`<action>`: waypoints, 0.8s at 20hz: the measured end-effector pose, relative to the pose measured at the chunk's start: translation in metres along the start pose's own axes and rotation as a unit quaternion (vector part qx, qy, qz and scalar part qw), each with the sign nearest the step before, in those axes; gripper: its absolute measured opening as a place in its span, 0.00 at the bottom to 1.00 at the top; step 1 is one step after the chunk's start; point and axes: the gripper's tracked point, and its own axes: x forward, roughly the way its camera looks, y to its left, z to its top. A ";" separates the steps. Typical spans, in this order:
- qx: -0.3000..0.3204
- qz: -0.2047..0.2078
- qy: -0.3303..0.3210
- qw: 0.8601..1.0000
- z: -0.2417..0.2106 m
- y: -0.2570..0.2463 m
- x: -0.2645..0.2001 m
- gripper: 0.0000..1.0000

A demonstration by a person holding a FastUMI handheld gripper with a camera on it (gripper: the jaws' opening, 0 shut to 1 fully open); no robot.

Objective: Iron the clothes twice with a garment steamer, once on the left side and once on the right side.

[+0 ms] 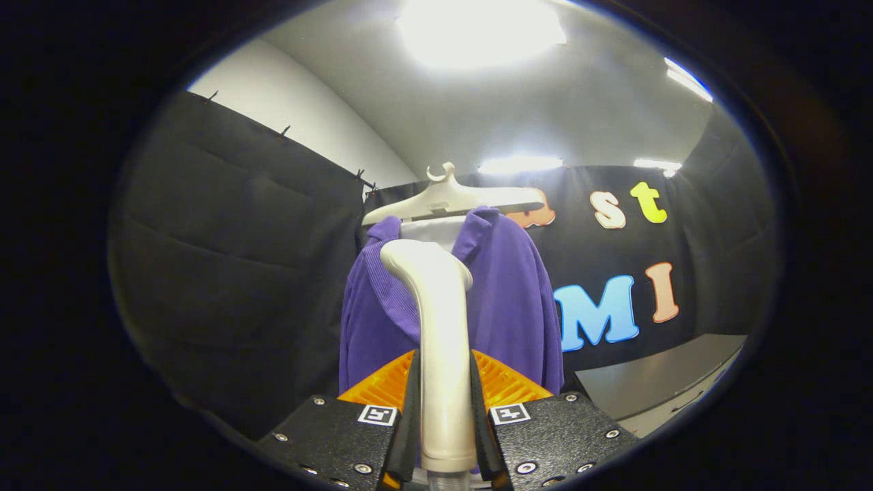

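Observation:
A purple garment (508, 300) with a white inner layer hangs on a white hanger (450, 198) beyond my fingers. A white garment steamer (440, 327) stands upright between my fingers, both of which press on its handle. My gripper (445, 389) is shut on it. The steamer's head sits in front of the garment's collar, toward its left half; whether it touches the cloth I cannot tell. The steamer hides the middle of the garment.
Black cloth walls stand to the left and behind the garment. A grey table surface (655, 389) lies low on the right. Bright ceiling lights shine overhead.

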 end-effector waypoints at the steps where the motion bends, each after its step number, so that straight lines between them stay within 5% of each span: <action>1: -0.005 0.003 -0.010 1.000 0.011 0.005 0.010 0.35; 10: -0.038 0.003 -0.004 0.999 0.024 0.032 0.084 0.36; 16: -0.045 0.016 0.029 0.998 -0.013 0.045 0.075 0.36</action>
